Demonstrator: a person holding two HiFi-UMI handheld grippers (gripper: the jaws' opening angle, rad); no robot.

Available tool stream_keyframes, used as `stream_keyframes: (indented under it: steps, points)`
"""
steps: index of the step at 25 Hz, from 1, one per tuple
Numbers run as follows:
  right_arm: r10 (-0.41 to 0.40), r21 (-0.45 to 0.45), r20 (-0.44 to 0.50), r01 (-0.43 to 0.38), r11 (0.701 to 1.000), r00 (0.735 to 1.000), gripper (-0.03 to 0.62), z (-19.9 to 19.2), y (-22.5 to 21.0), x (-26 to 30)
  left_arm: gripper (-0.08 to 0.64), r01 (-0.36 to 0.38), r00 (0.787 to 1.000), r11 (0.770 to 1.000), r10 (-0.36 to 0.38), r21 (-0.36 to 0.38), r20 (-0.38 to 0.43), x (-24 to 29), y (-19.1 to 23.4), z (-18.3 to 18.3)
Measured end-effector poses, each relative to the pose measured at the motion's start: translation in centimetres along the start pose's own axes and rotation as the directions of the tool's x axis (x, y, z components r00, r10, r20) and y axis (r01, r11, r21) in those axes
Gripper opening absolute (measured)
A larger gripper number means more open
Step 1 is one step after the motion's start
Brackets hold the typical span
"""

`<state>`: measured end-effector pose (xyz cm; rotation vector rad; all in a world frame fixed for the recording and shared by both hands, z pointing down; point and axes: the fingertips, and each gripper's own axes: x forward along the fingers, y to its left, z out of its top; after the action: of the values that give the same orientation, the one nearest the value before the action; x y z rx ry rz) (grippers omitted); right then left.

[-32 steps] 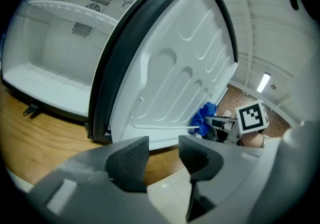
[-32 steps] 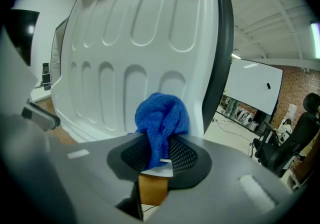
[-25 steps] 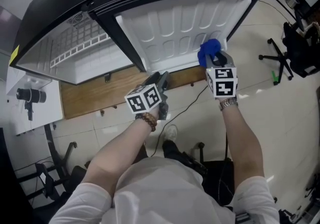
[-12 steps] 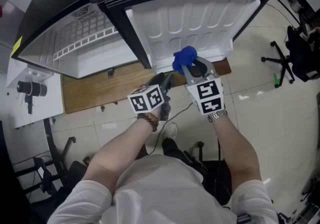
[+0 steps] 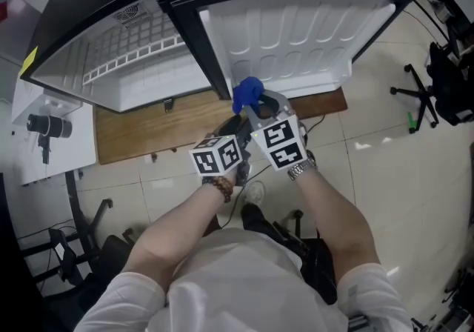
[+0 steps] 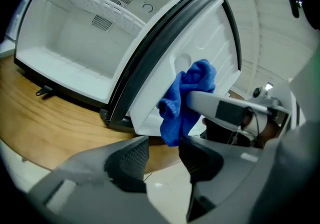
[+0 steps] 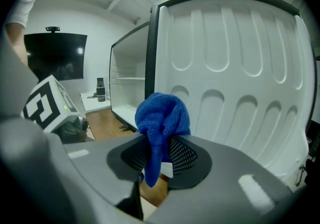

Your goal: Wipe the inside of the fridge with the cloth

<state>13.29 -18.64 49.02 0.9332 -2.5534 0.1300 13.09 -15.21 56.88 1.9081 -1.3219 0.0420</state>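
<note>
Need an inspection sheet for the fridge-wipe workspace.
Surface: wooden board under the fridge, on a tiled floor.
Job's things: fridge open; blue cloth near the door liner, hinge side.
Clutter: nothing seen.
Grippers: right hand-held gripper shut on the cloth; left hand-held gripper open, empty.
Cables: thin black cable on the floor by the board.
Surroundings: chair base to the right, camera on a white table to the left.

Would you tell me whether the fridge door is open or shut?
Open: the fridge door stands wide, showing its ribbed inner lining and the fridge's white interior.
</note>
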Motion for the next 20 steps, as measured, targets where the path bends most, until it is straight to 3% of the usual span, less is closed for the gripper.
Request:
stream_keyframes:
  steps: [9, 20]
  points:
    - [-0.054, 0.032, -0.07, 0.056, 0.998, 0.996, 0.095, -3.0, -2.1, 0.3, 0.187, -0.009, 1.0, 1.0, 0.009, 0.011, 0.013, -0.2, 0.4, 0.6]
    - [-0.2, 0.047, -0.117, 0.207, 0.977, 0.973, 0.095, -5.8, -9.5, -3.7, 0.187, 0.016, 0.999, 1.0, -0.016, -0.005, 0.038, 1.0, -1.0, 2.0]
